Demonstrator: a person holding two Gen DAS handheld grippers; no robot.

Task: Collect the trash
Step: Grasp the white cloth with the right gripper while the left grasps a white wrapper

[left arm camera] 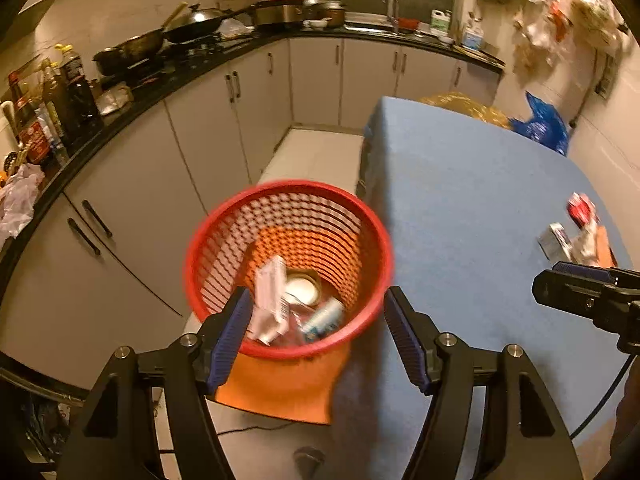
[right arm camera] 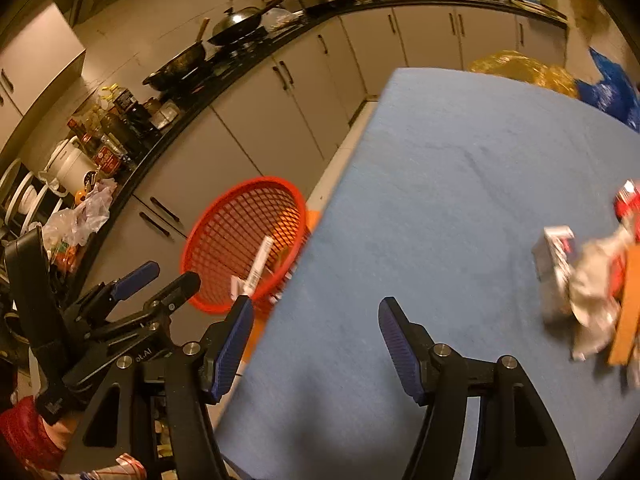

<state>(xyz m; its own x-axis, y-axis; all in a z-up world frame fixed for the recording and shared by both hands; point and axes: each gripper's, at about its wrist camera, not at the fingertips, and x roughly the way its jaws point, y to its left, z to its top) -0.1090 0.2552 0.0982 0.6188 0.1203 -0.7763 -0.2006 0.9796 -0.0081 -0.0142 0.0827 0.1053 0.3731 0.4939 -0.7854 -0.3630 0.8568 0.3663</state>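
A red mesh basket (left arm camera: 372, 232) stands on an orange stool beside the blue table; it also shows in the right wrist view (right arm camera: 208, 216). Inside it lie a white carton (left arm camera: 270, 296), a round lid and a can (left arm camera: 324, 320). My left gripper (left arm camera: 316, 316) is open and empty, above the basket's near rim. My right gripper (right arm camera: 316, 320) is open and empty over the table's left edge; it also shows in the left wrist view (left arm camera: 568, 280). A trash pile lies at the table's right: a small box (right arm camera: 554, 256), crumpled paper (right arm camera: 592, 296) and a red wrapper (right arm camera: 626, 200).
The blue table (right arm camera: 460, 168) fills the right side. A black kitchen counter (left arm camera: 132, 108) with woks, bottles and pots curves along the left and back, above grey cabinets. Yellow and blue bags (left arm camera: 544, 124) sit past the table's far edge. A cable lies on the floor.
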